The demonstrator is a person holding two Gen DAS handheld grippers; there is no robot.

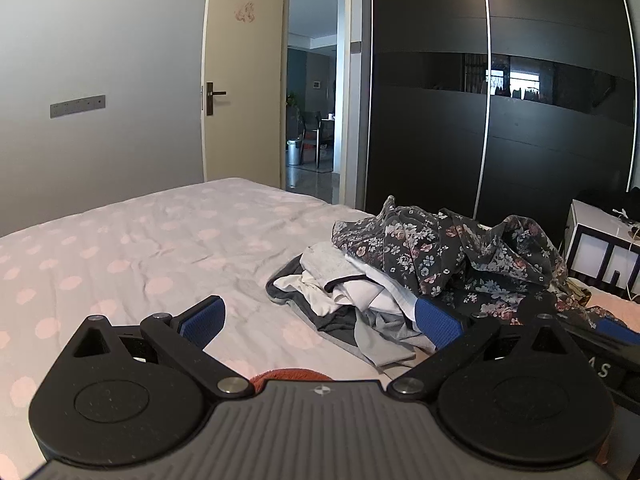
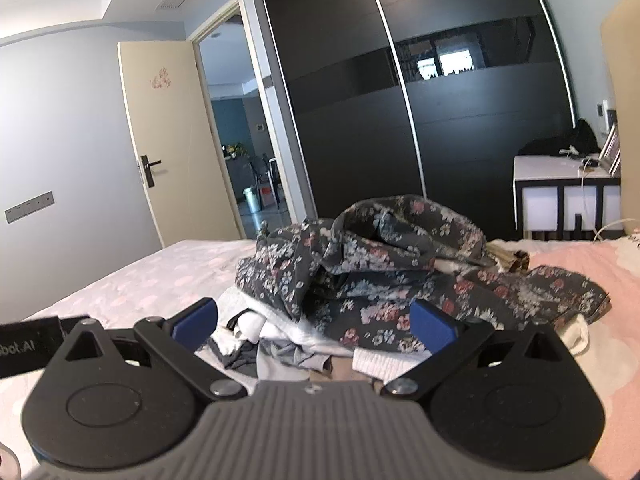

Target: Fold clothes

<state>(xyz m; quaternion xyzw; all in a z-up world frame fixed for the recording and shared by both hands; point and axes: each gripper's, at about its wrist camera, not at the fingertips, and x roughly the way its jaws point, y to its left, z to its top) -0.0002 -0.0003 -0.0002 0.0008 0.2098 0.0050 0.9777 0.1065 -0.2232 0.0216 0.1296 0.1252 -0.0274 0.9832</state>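
A pile of clothes lies on the bed (image 1: 140, 248). On top is a dark floral garment (image 1: 452, 248), also in the right wrist view (image 2: 360, 264). Under it are white and grey garments (image 1: 360, 300) (image 2: 280, 340). My left gripper (image 1: 320, 320) is open and empty, just in front of the pile's left edge. My right gripper (image 2: 314, 320) is open and empty, close before the pile. The right gripper also shows at the right edge of the left wrist view (image 1: 600, 332).
The bed has a pale sheet with pink dots (image 2: 140, 284). A pink blanket (image 2: 580, 264) lies to the right. A dark sliding wardrobe (image 1: 500, 100) and a white nightstand (image 2: 568, 196) stand behind. An open door (image 1: 240, 92) is at the back.
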